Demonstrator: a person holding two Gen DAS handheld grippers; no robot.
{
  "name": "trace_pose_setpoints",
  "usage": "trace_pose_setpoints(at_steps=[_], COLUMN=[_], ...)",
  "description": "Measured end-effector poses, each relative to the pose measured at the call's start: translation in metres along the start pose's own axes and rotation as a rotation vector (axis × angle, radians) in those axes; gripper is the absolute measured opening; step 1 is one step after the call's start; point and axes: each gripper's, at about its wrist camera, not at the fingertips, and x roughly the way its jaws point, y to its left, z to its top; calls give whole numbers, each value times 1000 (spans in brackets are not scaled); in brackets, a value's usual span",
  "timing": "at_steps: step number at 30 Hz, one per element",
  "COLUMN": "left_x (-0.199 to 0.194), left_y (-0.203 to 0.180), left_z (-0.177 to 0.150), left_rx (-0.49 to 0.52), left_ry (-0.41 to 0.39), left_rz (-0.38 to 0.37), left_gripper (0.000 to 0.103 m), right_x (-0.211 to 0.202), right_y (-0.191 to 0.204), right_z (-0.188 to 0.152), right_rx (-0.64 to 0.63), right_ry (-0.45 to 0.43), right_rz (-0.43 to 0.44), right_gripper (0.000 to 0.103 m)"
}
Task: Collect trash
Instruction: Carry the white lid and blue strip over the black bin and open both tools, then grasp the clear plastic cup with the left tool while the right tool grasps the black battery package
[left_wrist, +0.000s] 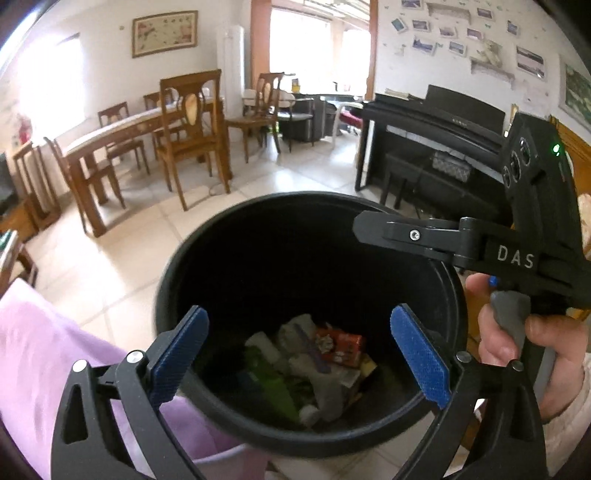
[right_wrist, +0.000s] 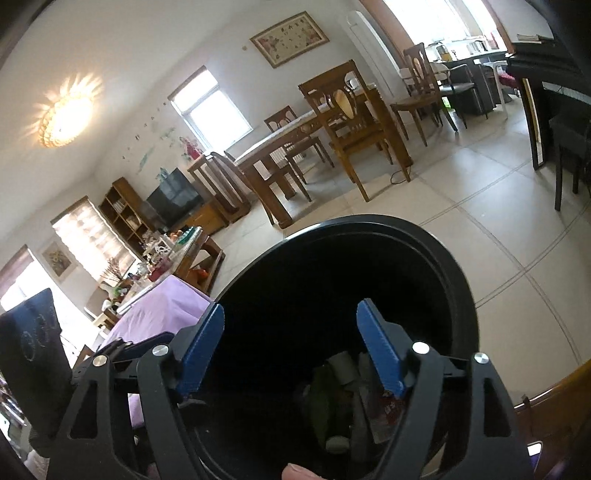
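Observation:
A black round trash bin (left_wrist: 177, 280) stands on the tiled floor, seen from above. At its bottom lies trash (left_wrist: 317, 365): crumpled grey paper, a red wrapper, green pieces. My left gripper (left_wrist: 303, 354) is open and empty over the bin's near rim, blue pads apart. My right gripper (left_wrist: 373, 229) comes in from the right over the bin's far rim in the left wrist view. In the right wrist view the right gripper (right_wrist: 291, 350) is open and empty above the bin (right_wrist: 458, 280), with the trash (right_wrist: 354, 398) below.
A surface under a lilac cloth (left_wrist: 40, 354) lies left of the bin. A wooden dining table (left_wrist: 122, 129) with chairs stands behind. A black piano (left_wrist: 439, 133) and bench stand at the right. Pale floor tiles (right_wrist: 498, 221) surround the bin.

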Motion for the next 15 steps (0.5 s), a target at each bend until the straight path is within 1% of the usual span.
trace_pose_setpoints(at_steps=[5, 7, 12, 15], left_x=[-37, -51, -97, -128], left_y=[23, 30, 58, 80], left_z=[-6, -9, -28, -47], left_rx=[-45, -62, -99, -134], left_ry=[-33, -47, -83, -100], left_rz=[30, 44, 104, 139], left_gripper=[98, 98, 98, 98], right_x=[-3, -2, 3, 8], right_y=[13, 23, 51, 77], right_z=[-3, -3, -6, -9], right_rx=[-24, -40, -89, -131], right_ry=[-2, 4, 23, 39], right_rz=[-10, -15, -15, -4], right_gripper=[77, 77, 77, 80])
